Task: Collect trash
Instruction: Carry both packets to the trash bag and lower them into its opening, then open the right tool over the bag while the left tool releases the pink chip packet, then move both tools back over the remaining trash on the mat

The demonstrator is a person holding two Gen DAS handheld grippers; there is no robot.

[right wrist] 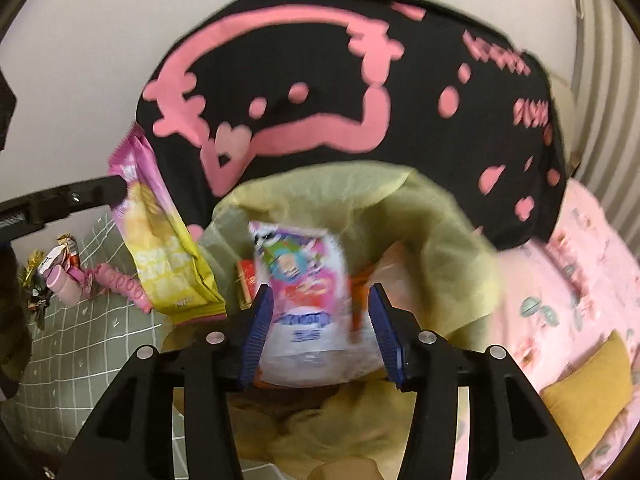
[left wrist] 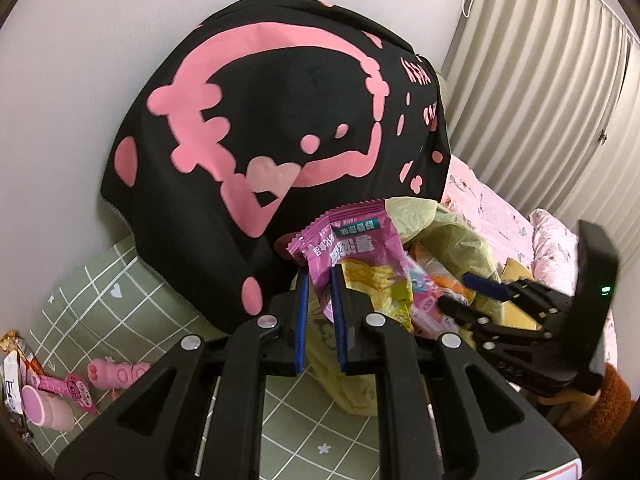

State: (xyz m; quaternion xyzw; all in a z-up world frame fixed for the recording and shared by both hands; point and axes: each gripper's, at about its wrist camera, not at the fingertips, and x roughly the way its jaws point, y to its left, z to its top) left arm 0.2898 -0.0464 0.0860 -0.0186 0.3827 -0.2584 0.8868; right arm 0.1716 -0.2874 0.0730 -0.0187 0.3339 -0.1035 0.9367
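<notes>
The yellow-green trash bag (right wrist: pixel 440 240) sits open on the bed, its mouth facing you, and it already holds several wrappers, so part of the collecting is done. A white and pink snack packet (right wrist: pixel 304 300) lies over the mouth between the pads of your right gripper (right wrist: pixel 320 336), whose jaws stand apart and, as far as the blur lets me judge, do not press on it; it looks freshly let go into the bag.

Your left gripper (left wrist: pixel 320 312) is clamped on the lower edge of a purple and yellow wrapper (left wrist: pixel 356 256), held upright just at the bag's 9 o'clock rim and not yet inside. That wrapper is thin, crinkled foil, likely to flop when released.

More remains: at 8 o'clock on the green checked sheet (left wrist: pixel 120 300) lies a small heap of wrappers (left wrist: pixel 24 364) beside a pink cup (left wrist: pixel 44 408) and a pink toy (left wrist: pixel 116 374), well apart from the bag. Behind everything stands a black and pink blanket (left wrist: pixel 280 112).
</notes>
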